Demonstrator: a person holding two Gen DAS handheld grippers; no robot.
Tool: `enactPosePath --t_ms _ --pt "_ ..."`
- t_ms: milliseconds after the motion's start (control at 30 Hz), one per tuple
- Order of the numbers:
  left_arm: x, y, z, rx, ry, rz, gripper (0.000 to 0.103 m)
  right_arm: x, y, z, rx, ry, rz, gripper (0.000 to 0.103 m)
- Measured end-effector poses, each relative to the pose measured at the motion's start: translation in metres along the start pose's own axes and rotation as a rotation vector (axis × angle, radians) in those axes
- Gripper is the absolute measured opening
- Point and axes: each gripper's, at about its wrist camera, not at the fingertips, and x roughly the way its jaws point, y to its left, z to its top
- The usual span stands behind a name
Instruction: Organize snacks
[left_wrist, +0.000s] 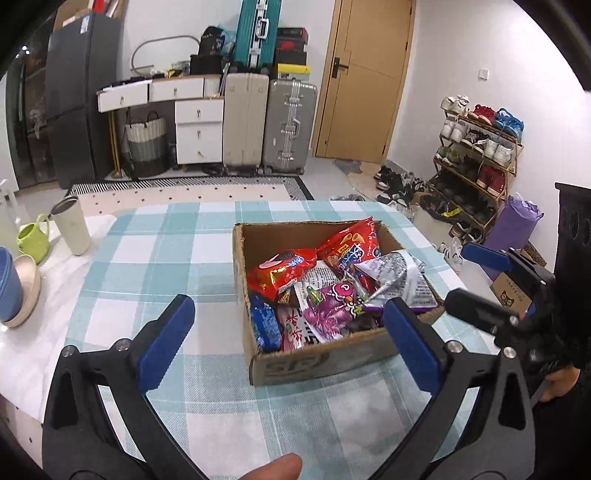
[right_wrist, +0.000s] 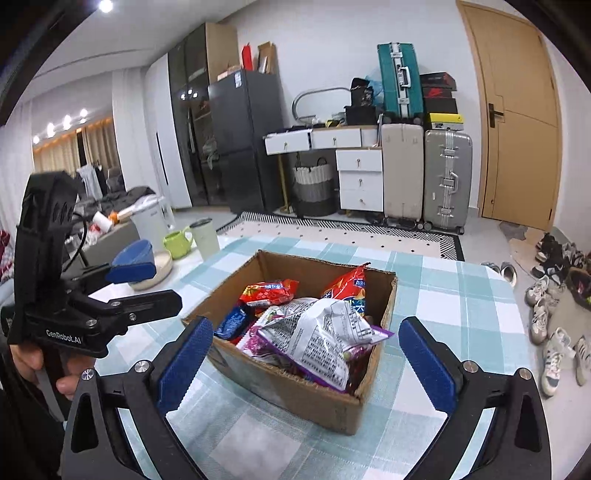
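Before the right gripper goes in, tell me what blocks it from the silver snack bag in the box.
Nothing visible does. The right gripper is open in front of the cardboard box, and the silver snack bag lies on top of the other packets, uncovered. Only the box's near wall sits below the path.

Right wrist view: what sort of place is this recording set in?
Most likely a lived-in home, an open living or dining area near the entrance. A fridge, stacked suitcases and shoes strewn by the door point to it.
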Motion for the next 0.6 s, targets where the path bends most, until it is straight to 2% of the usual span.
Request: enactPosePath --t_ms 267,433,600 --pt "-0.038 0.005 -0.025 -0.041 -0.069 -0.004 0.102 -0.027 0.007 -0.03 0.041 -0.067 0.012 0.102" --pt "-0.056 0.004 -0.047 -0.014 -0.119 -0.001 0.102 -0.043 0.015 -0.05 0.027 -0.116 -0.013 0.102" --pt "-0.057 0.001 -0.068 -0.009 -0.135 0.01 0.102 -0.049 0.021 -0.074 0.006 -0.156 -0.016 0.102"
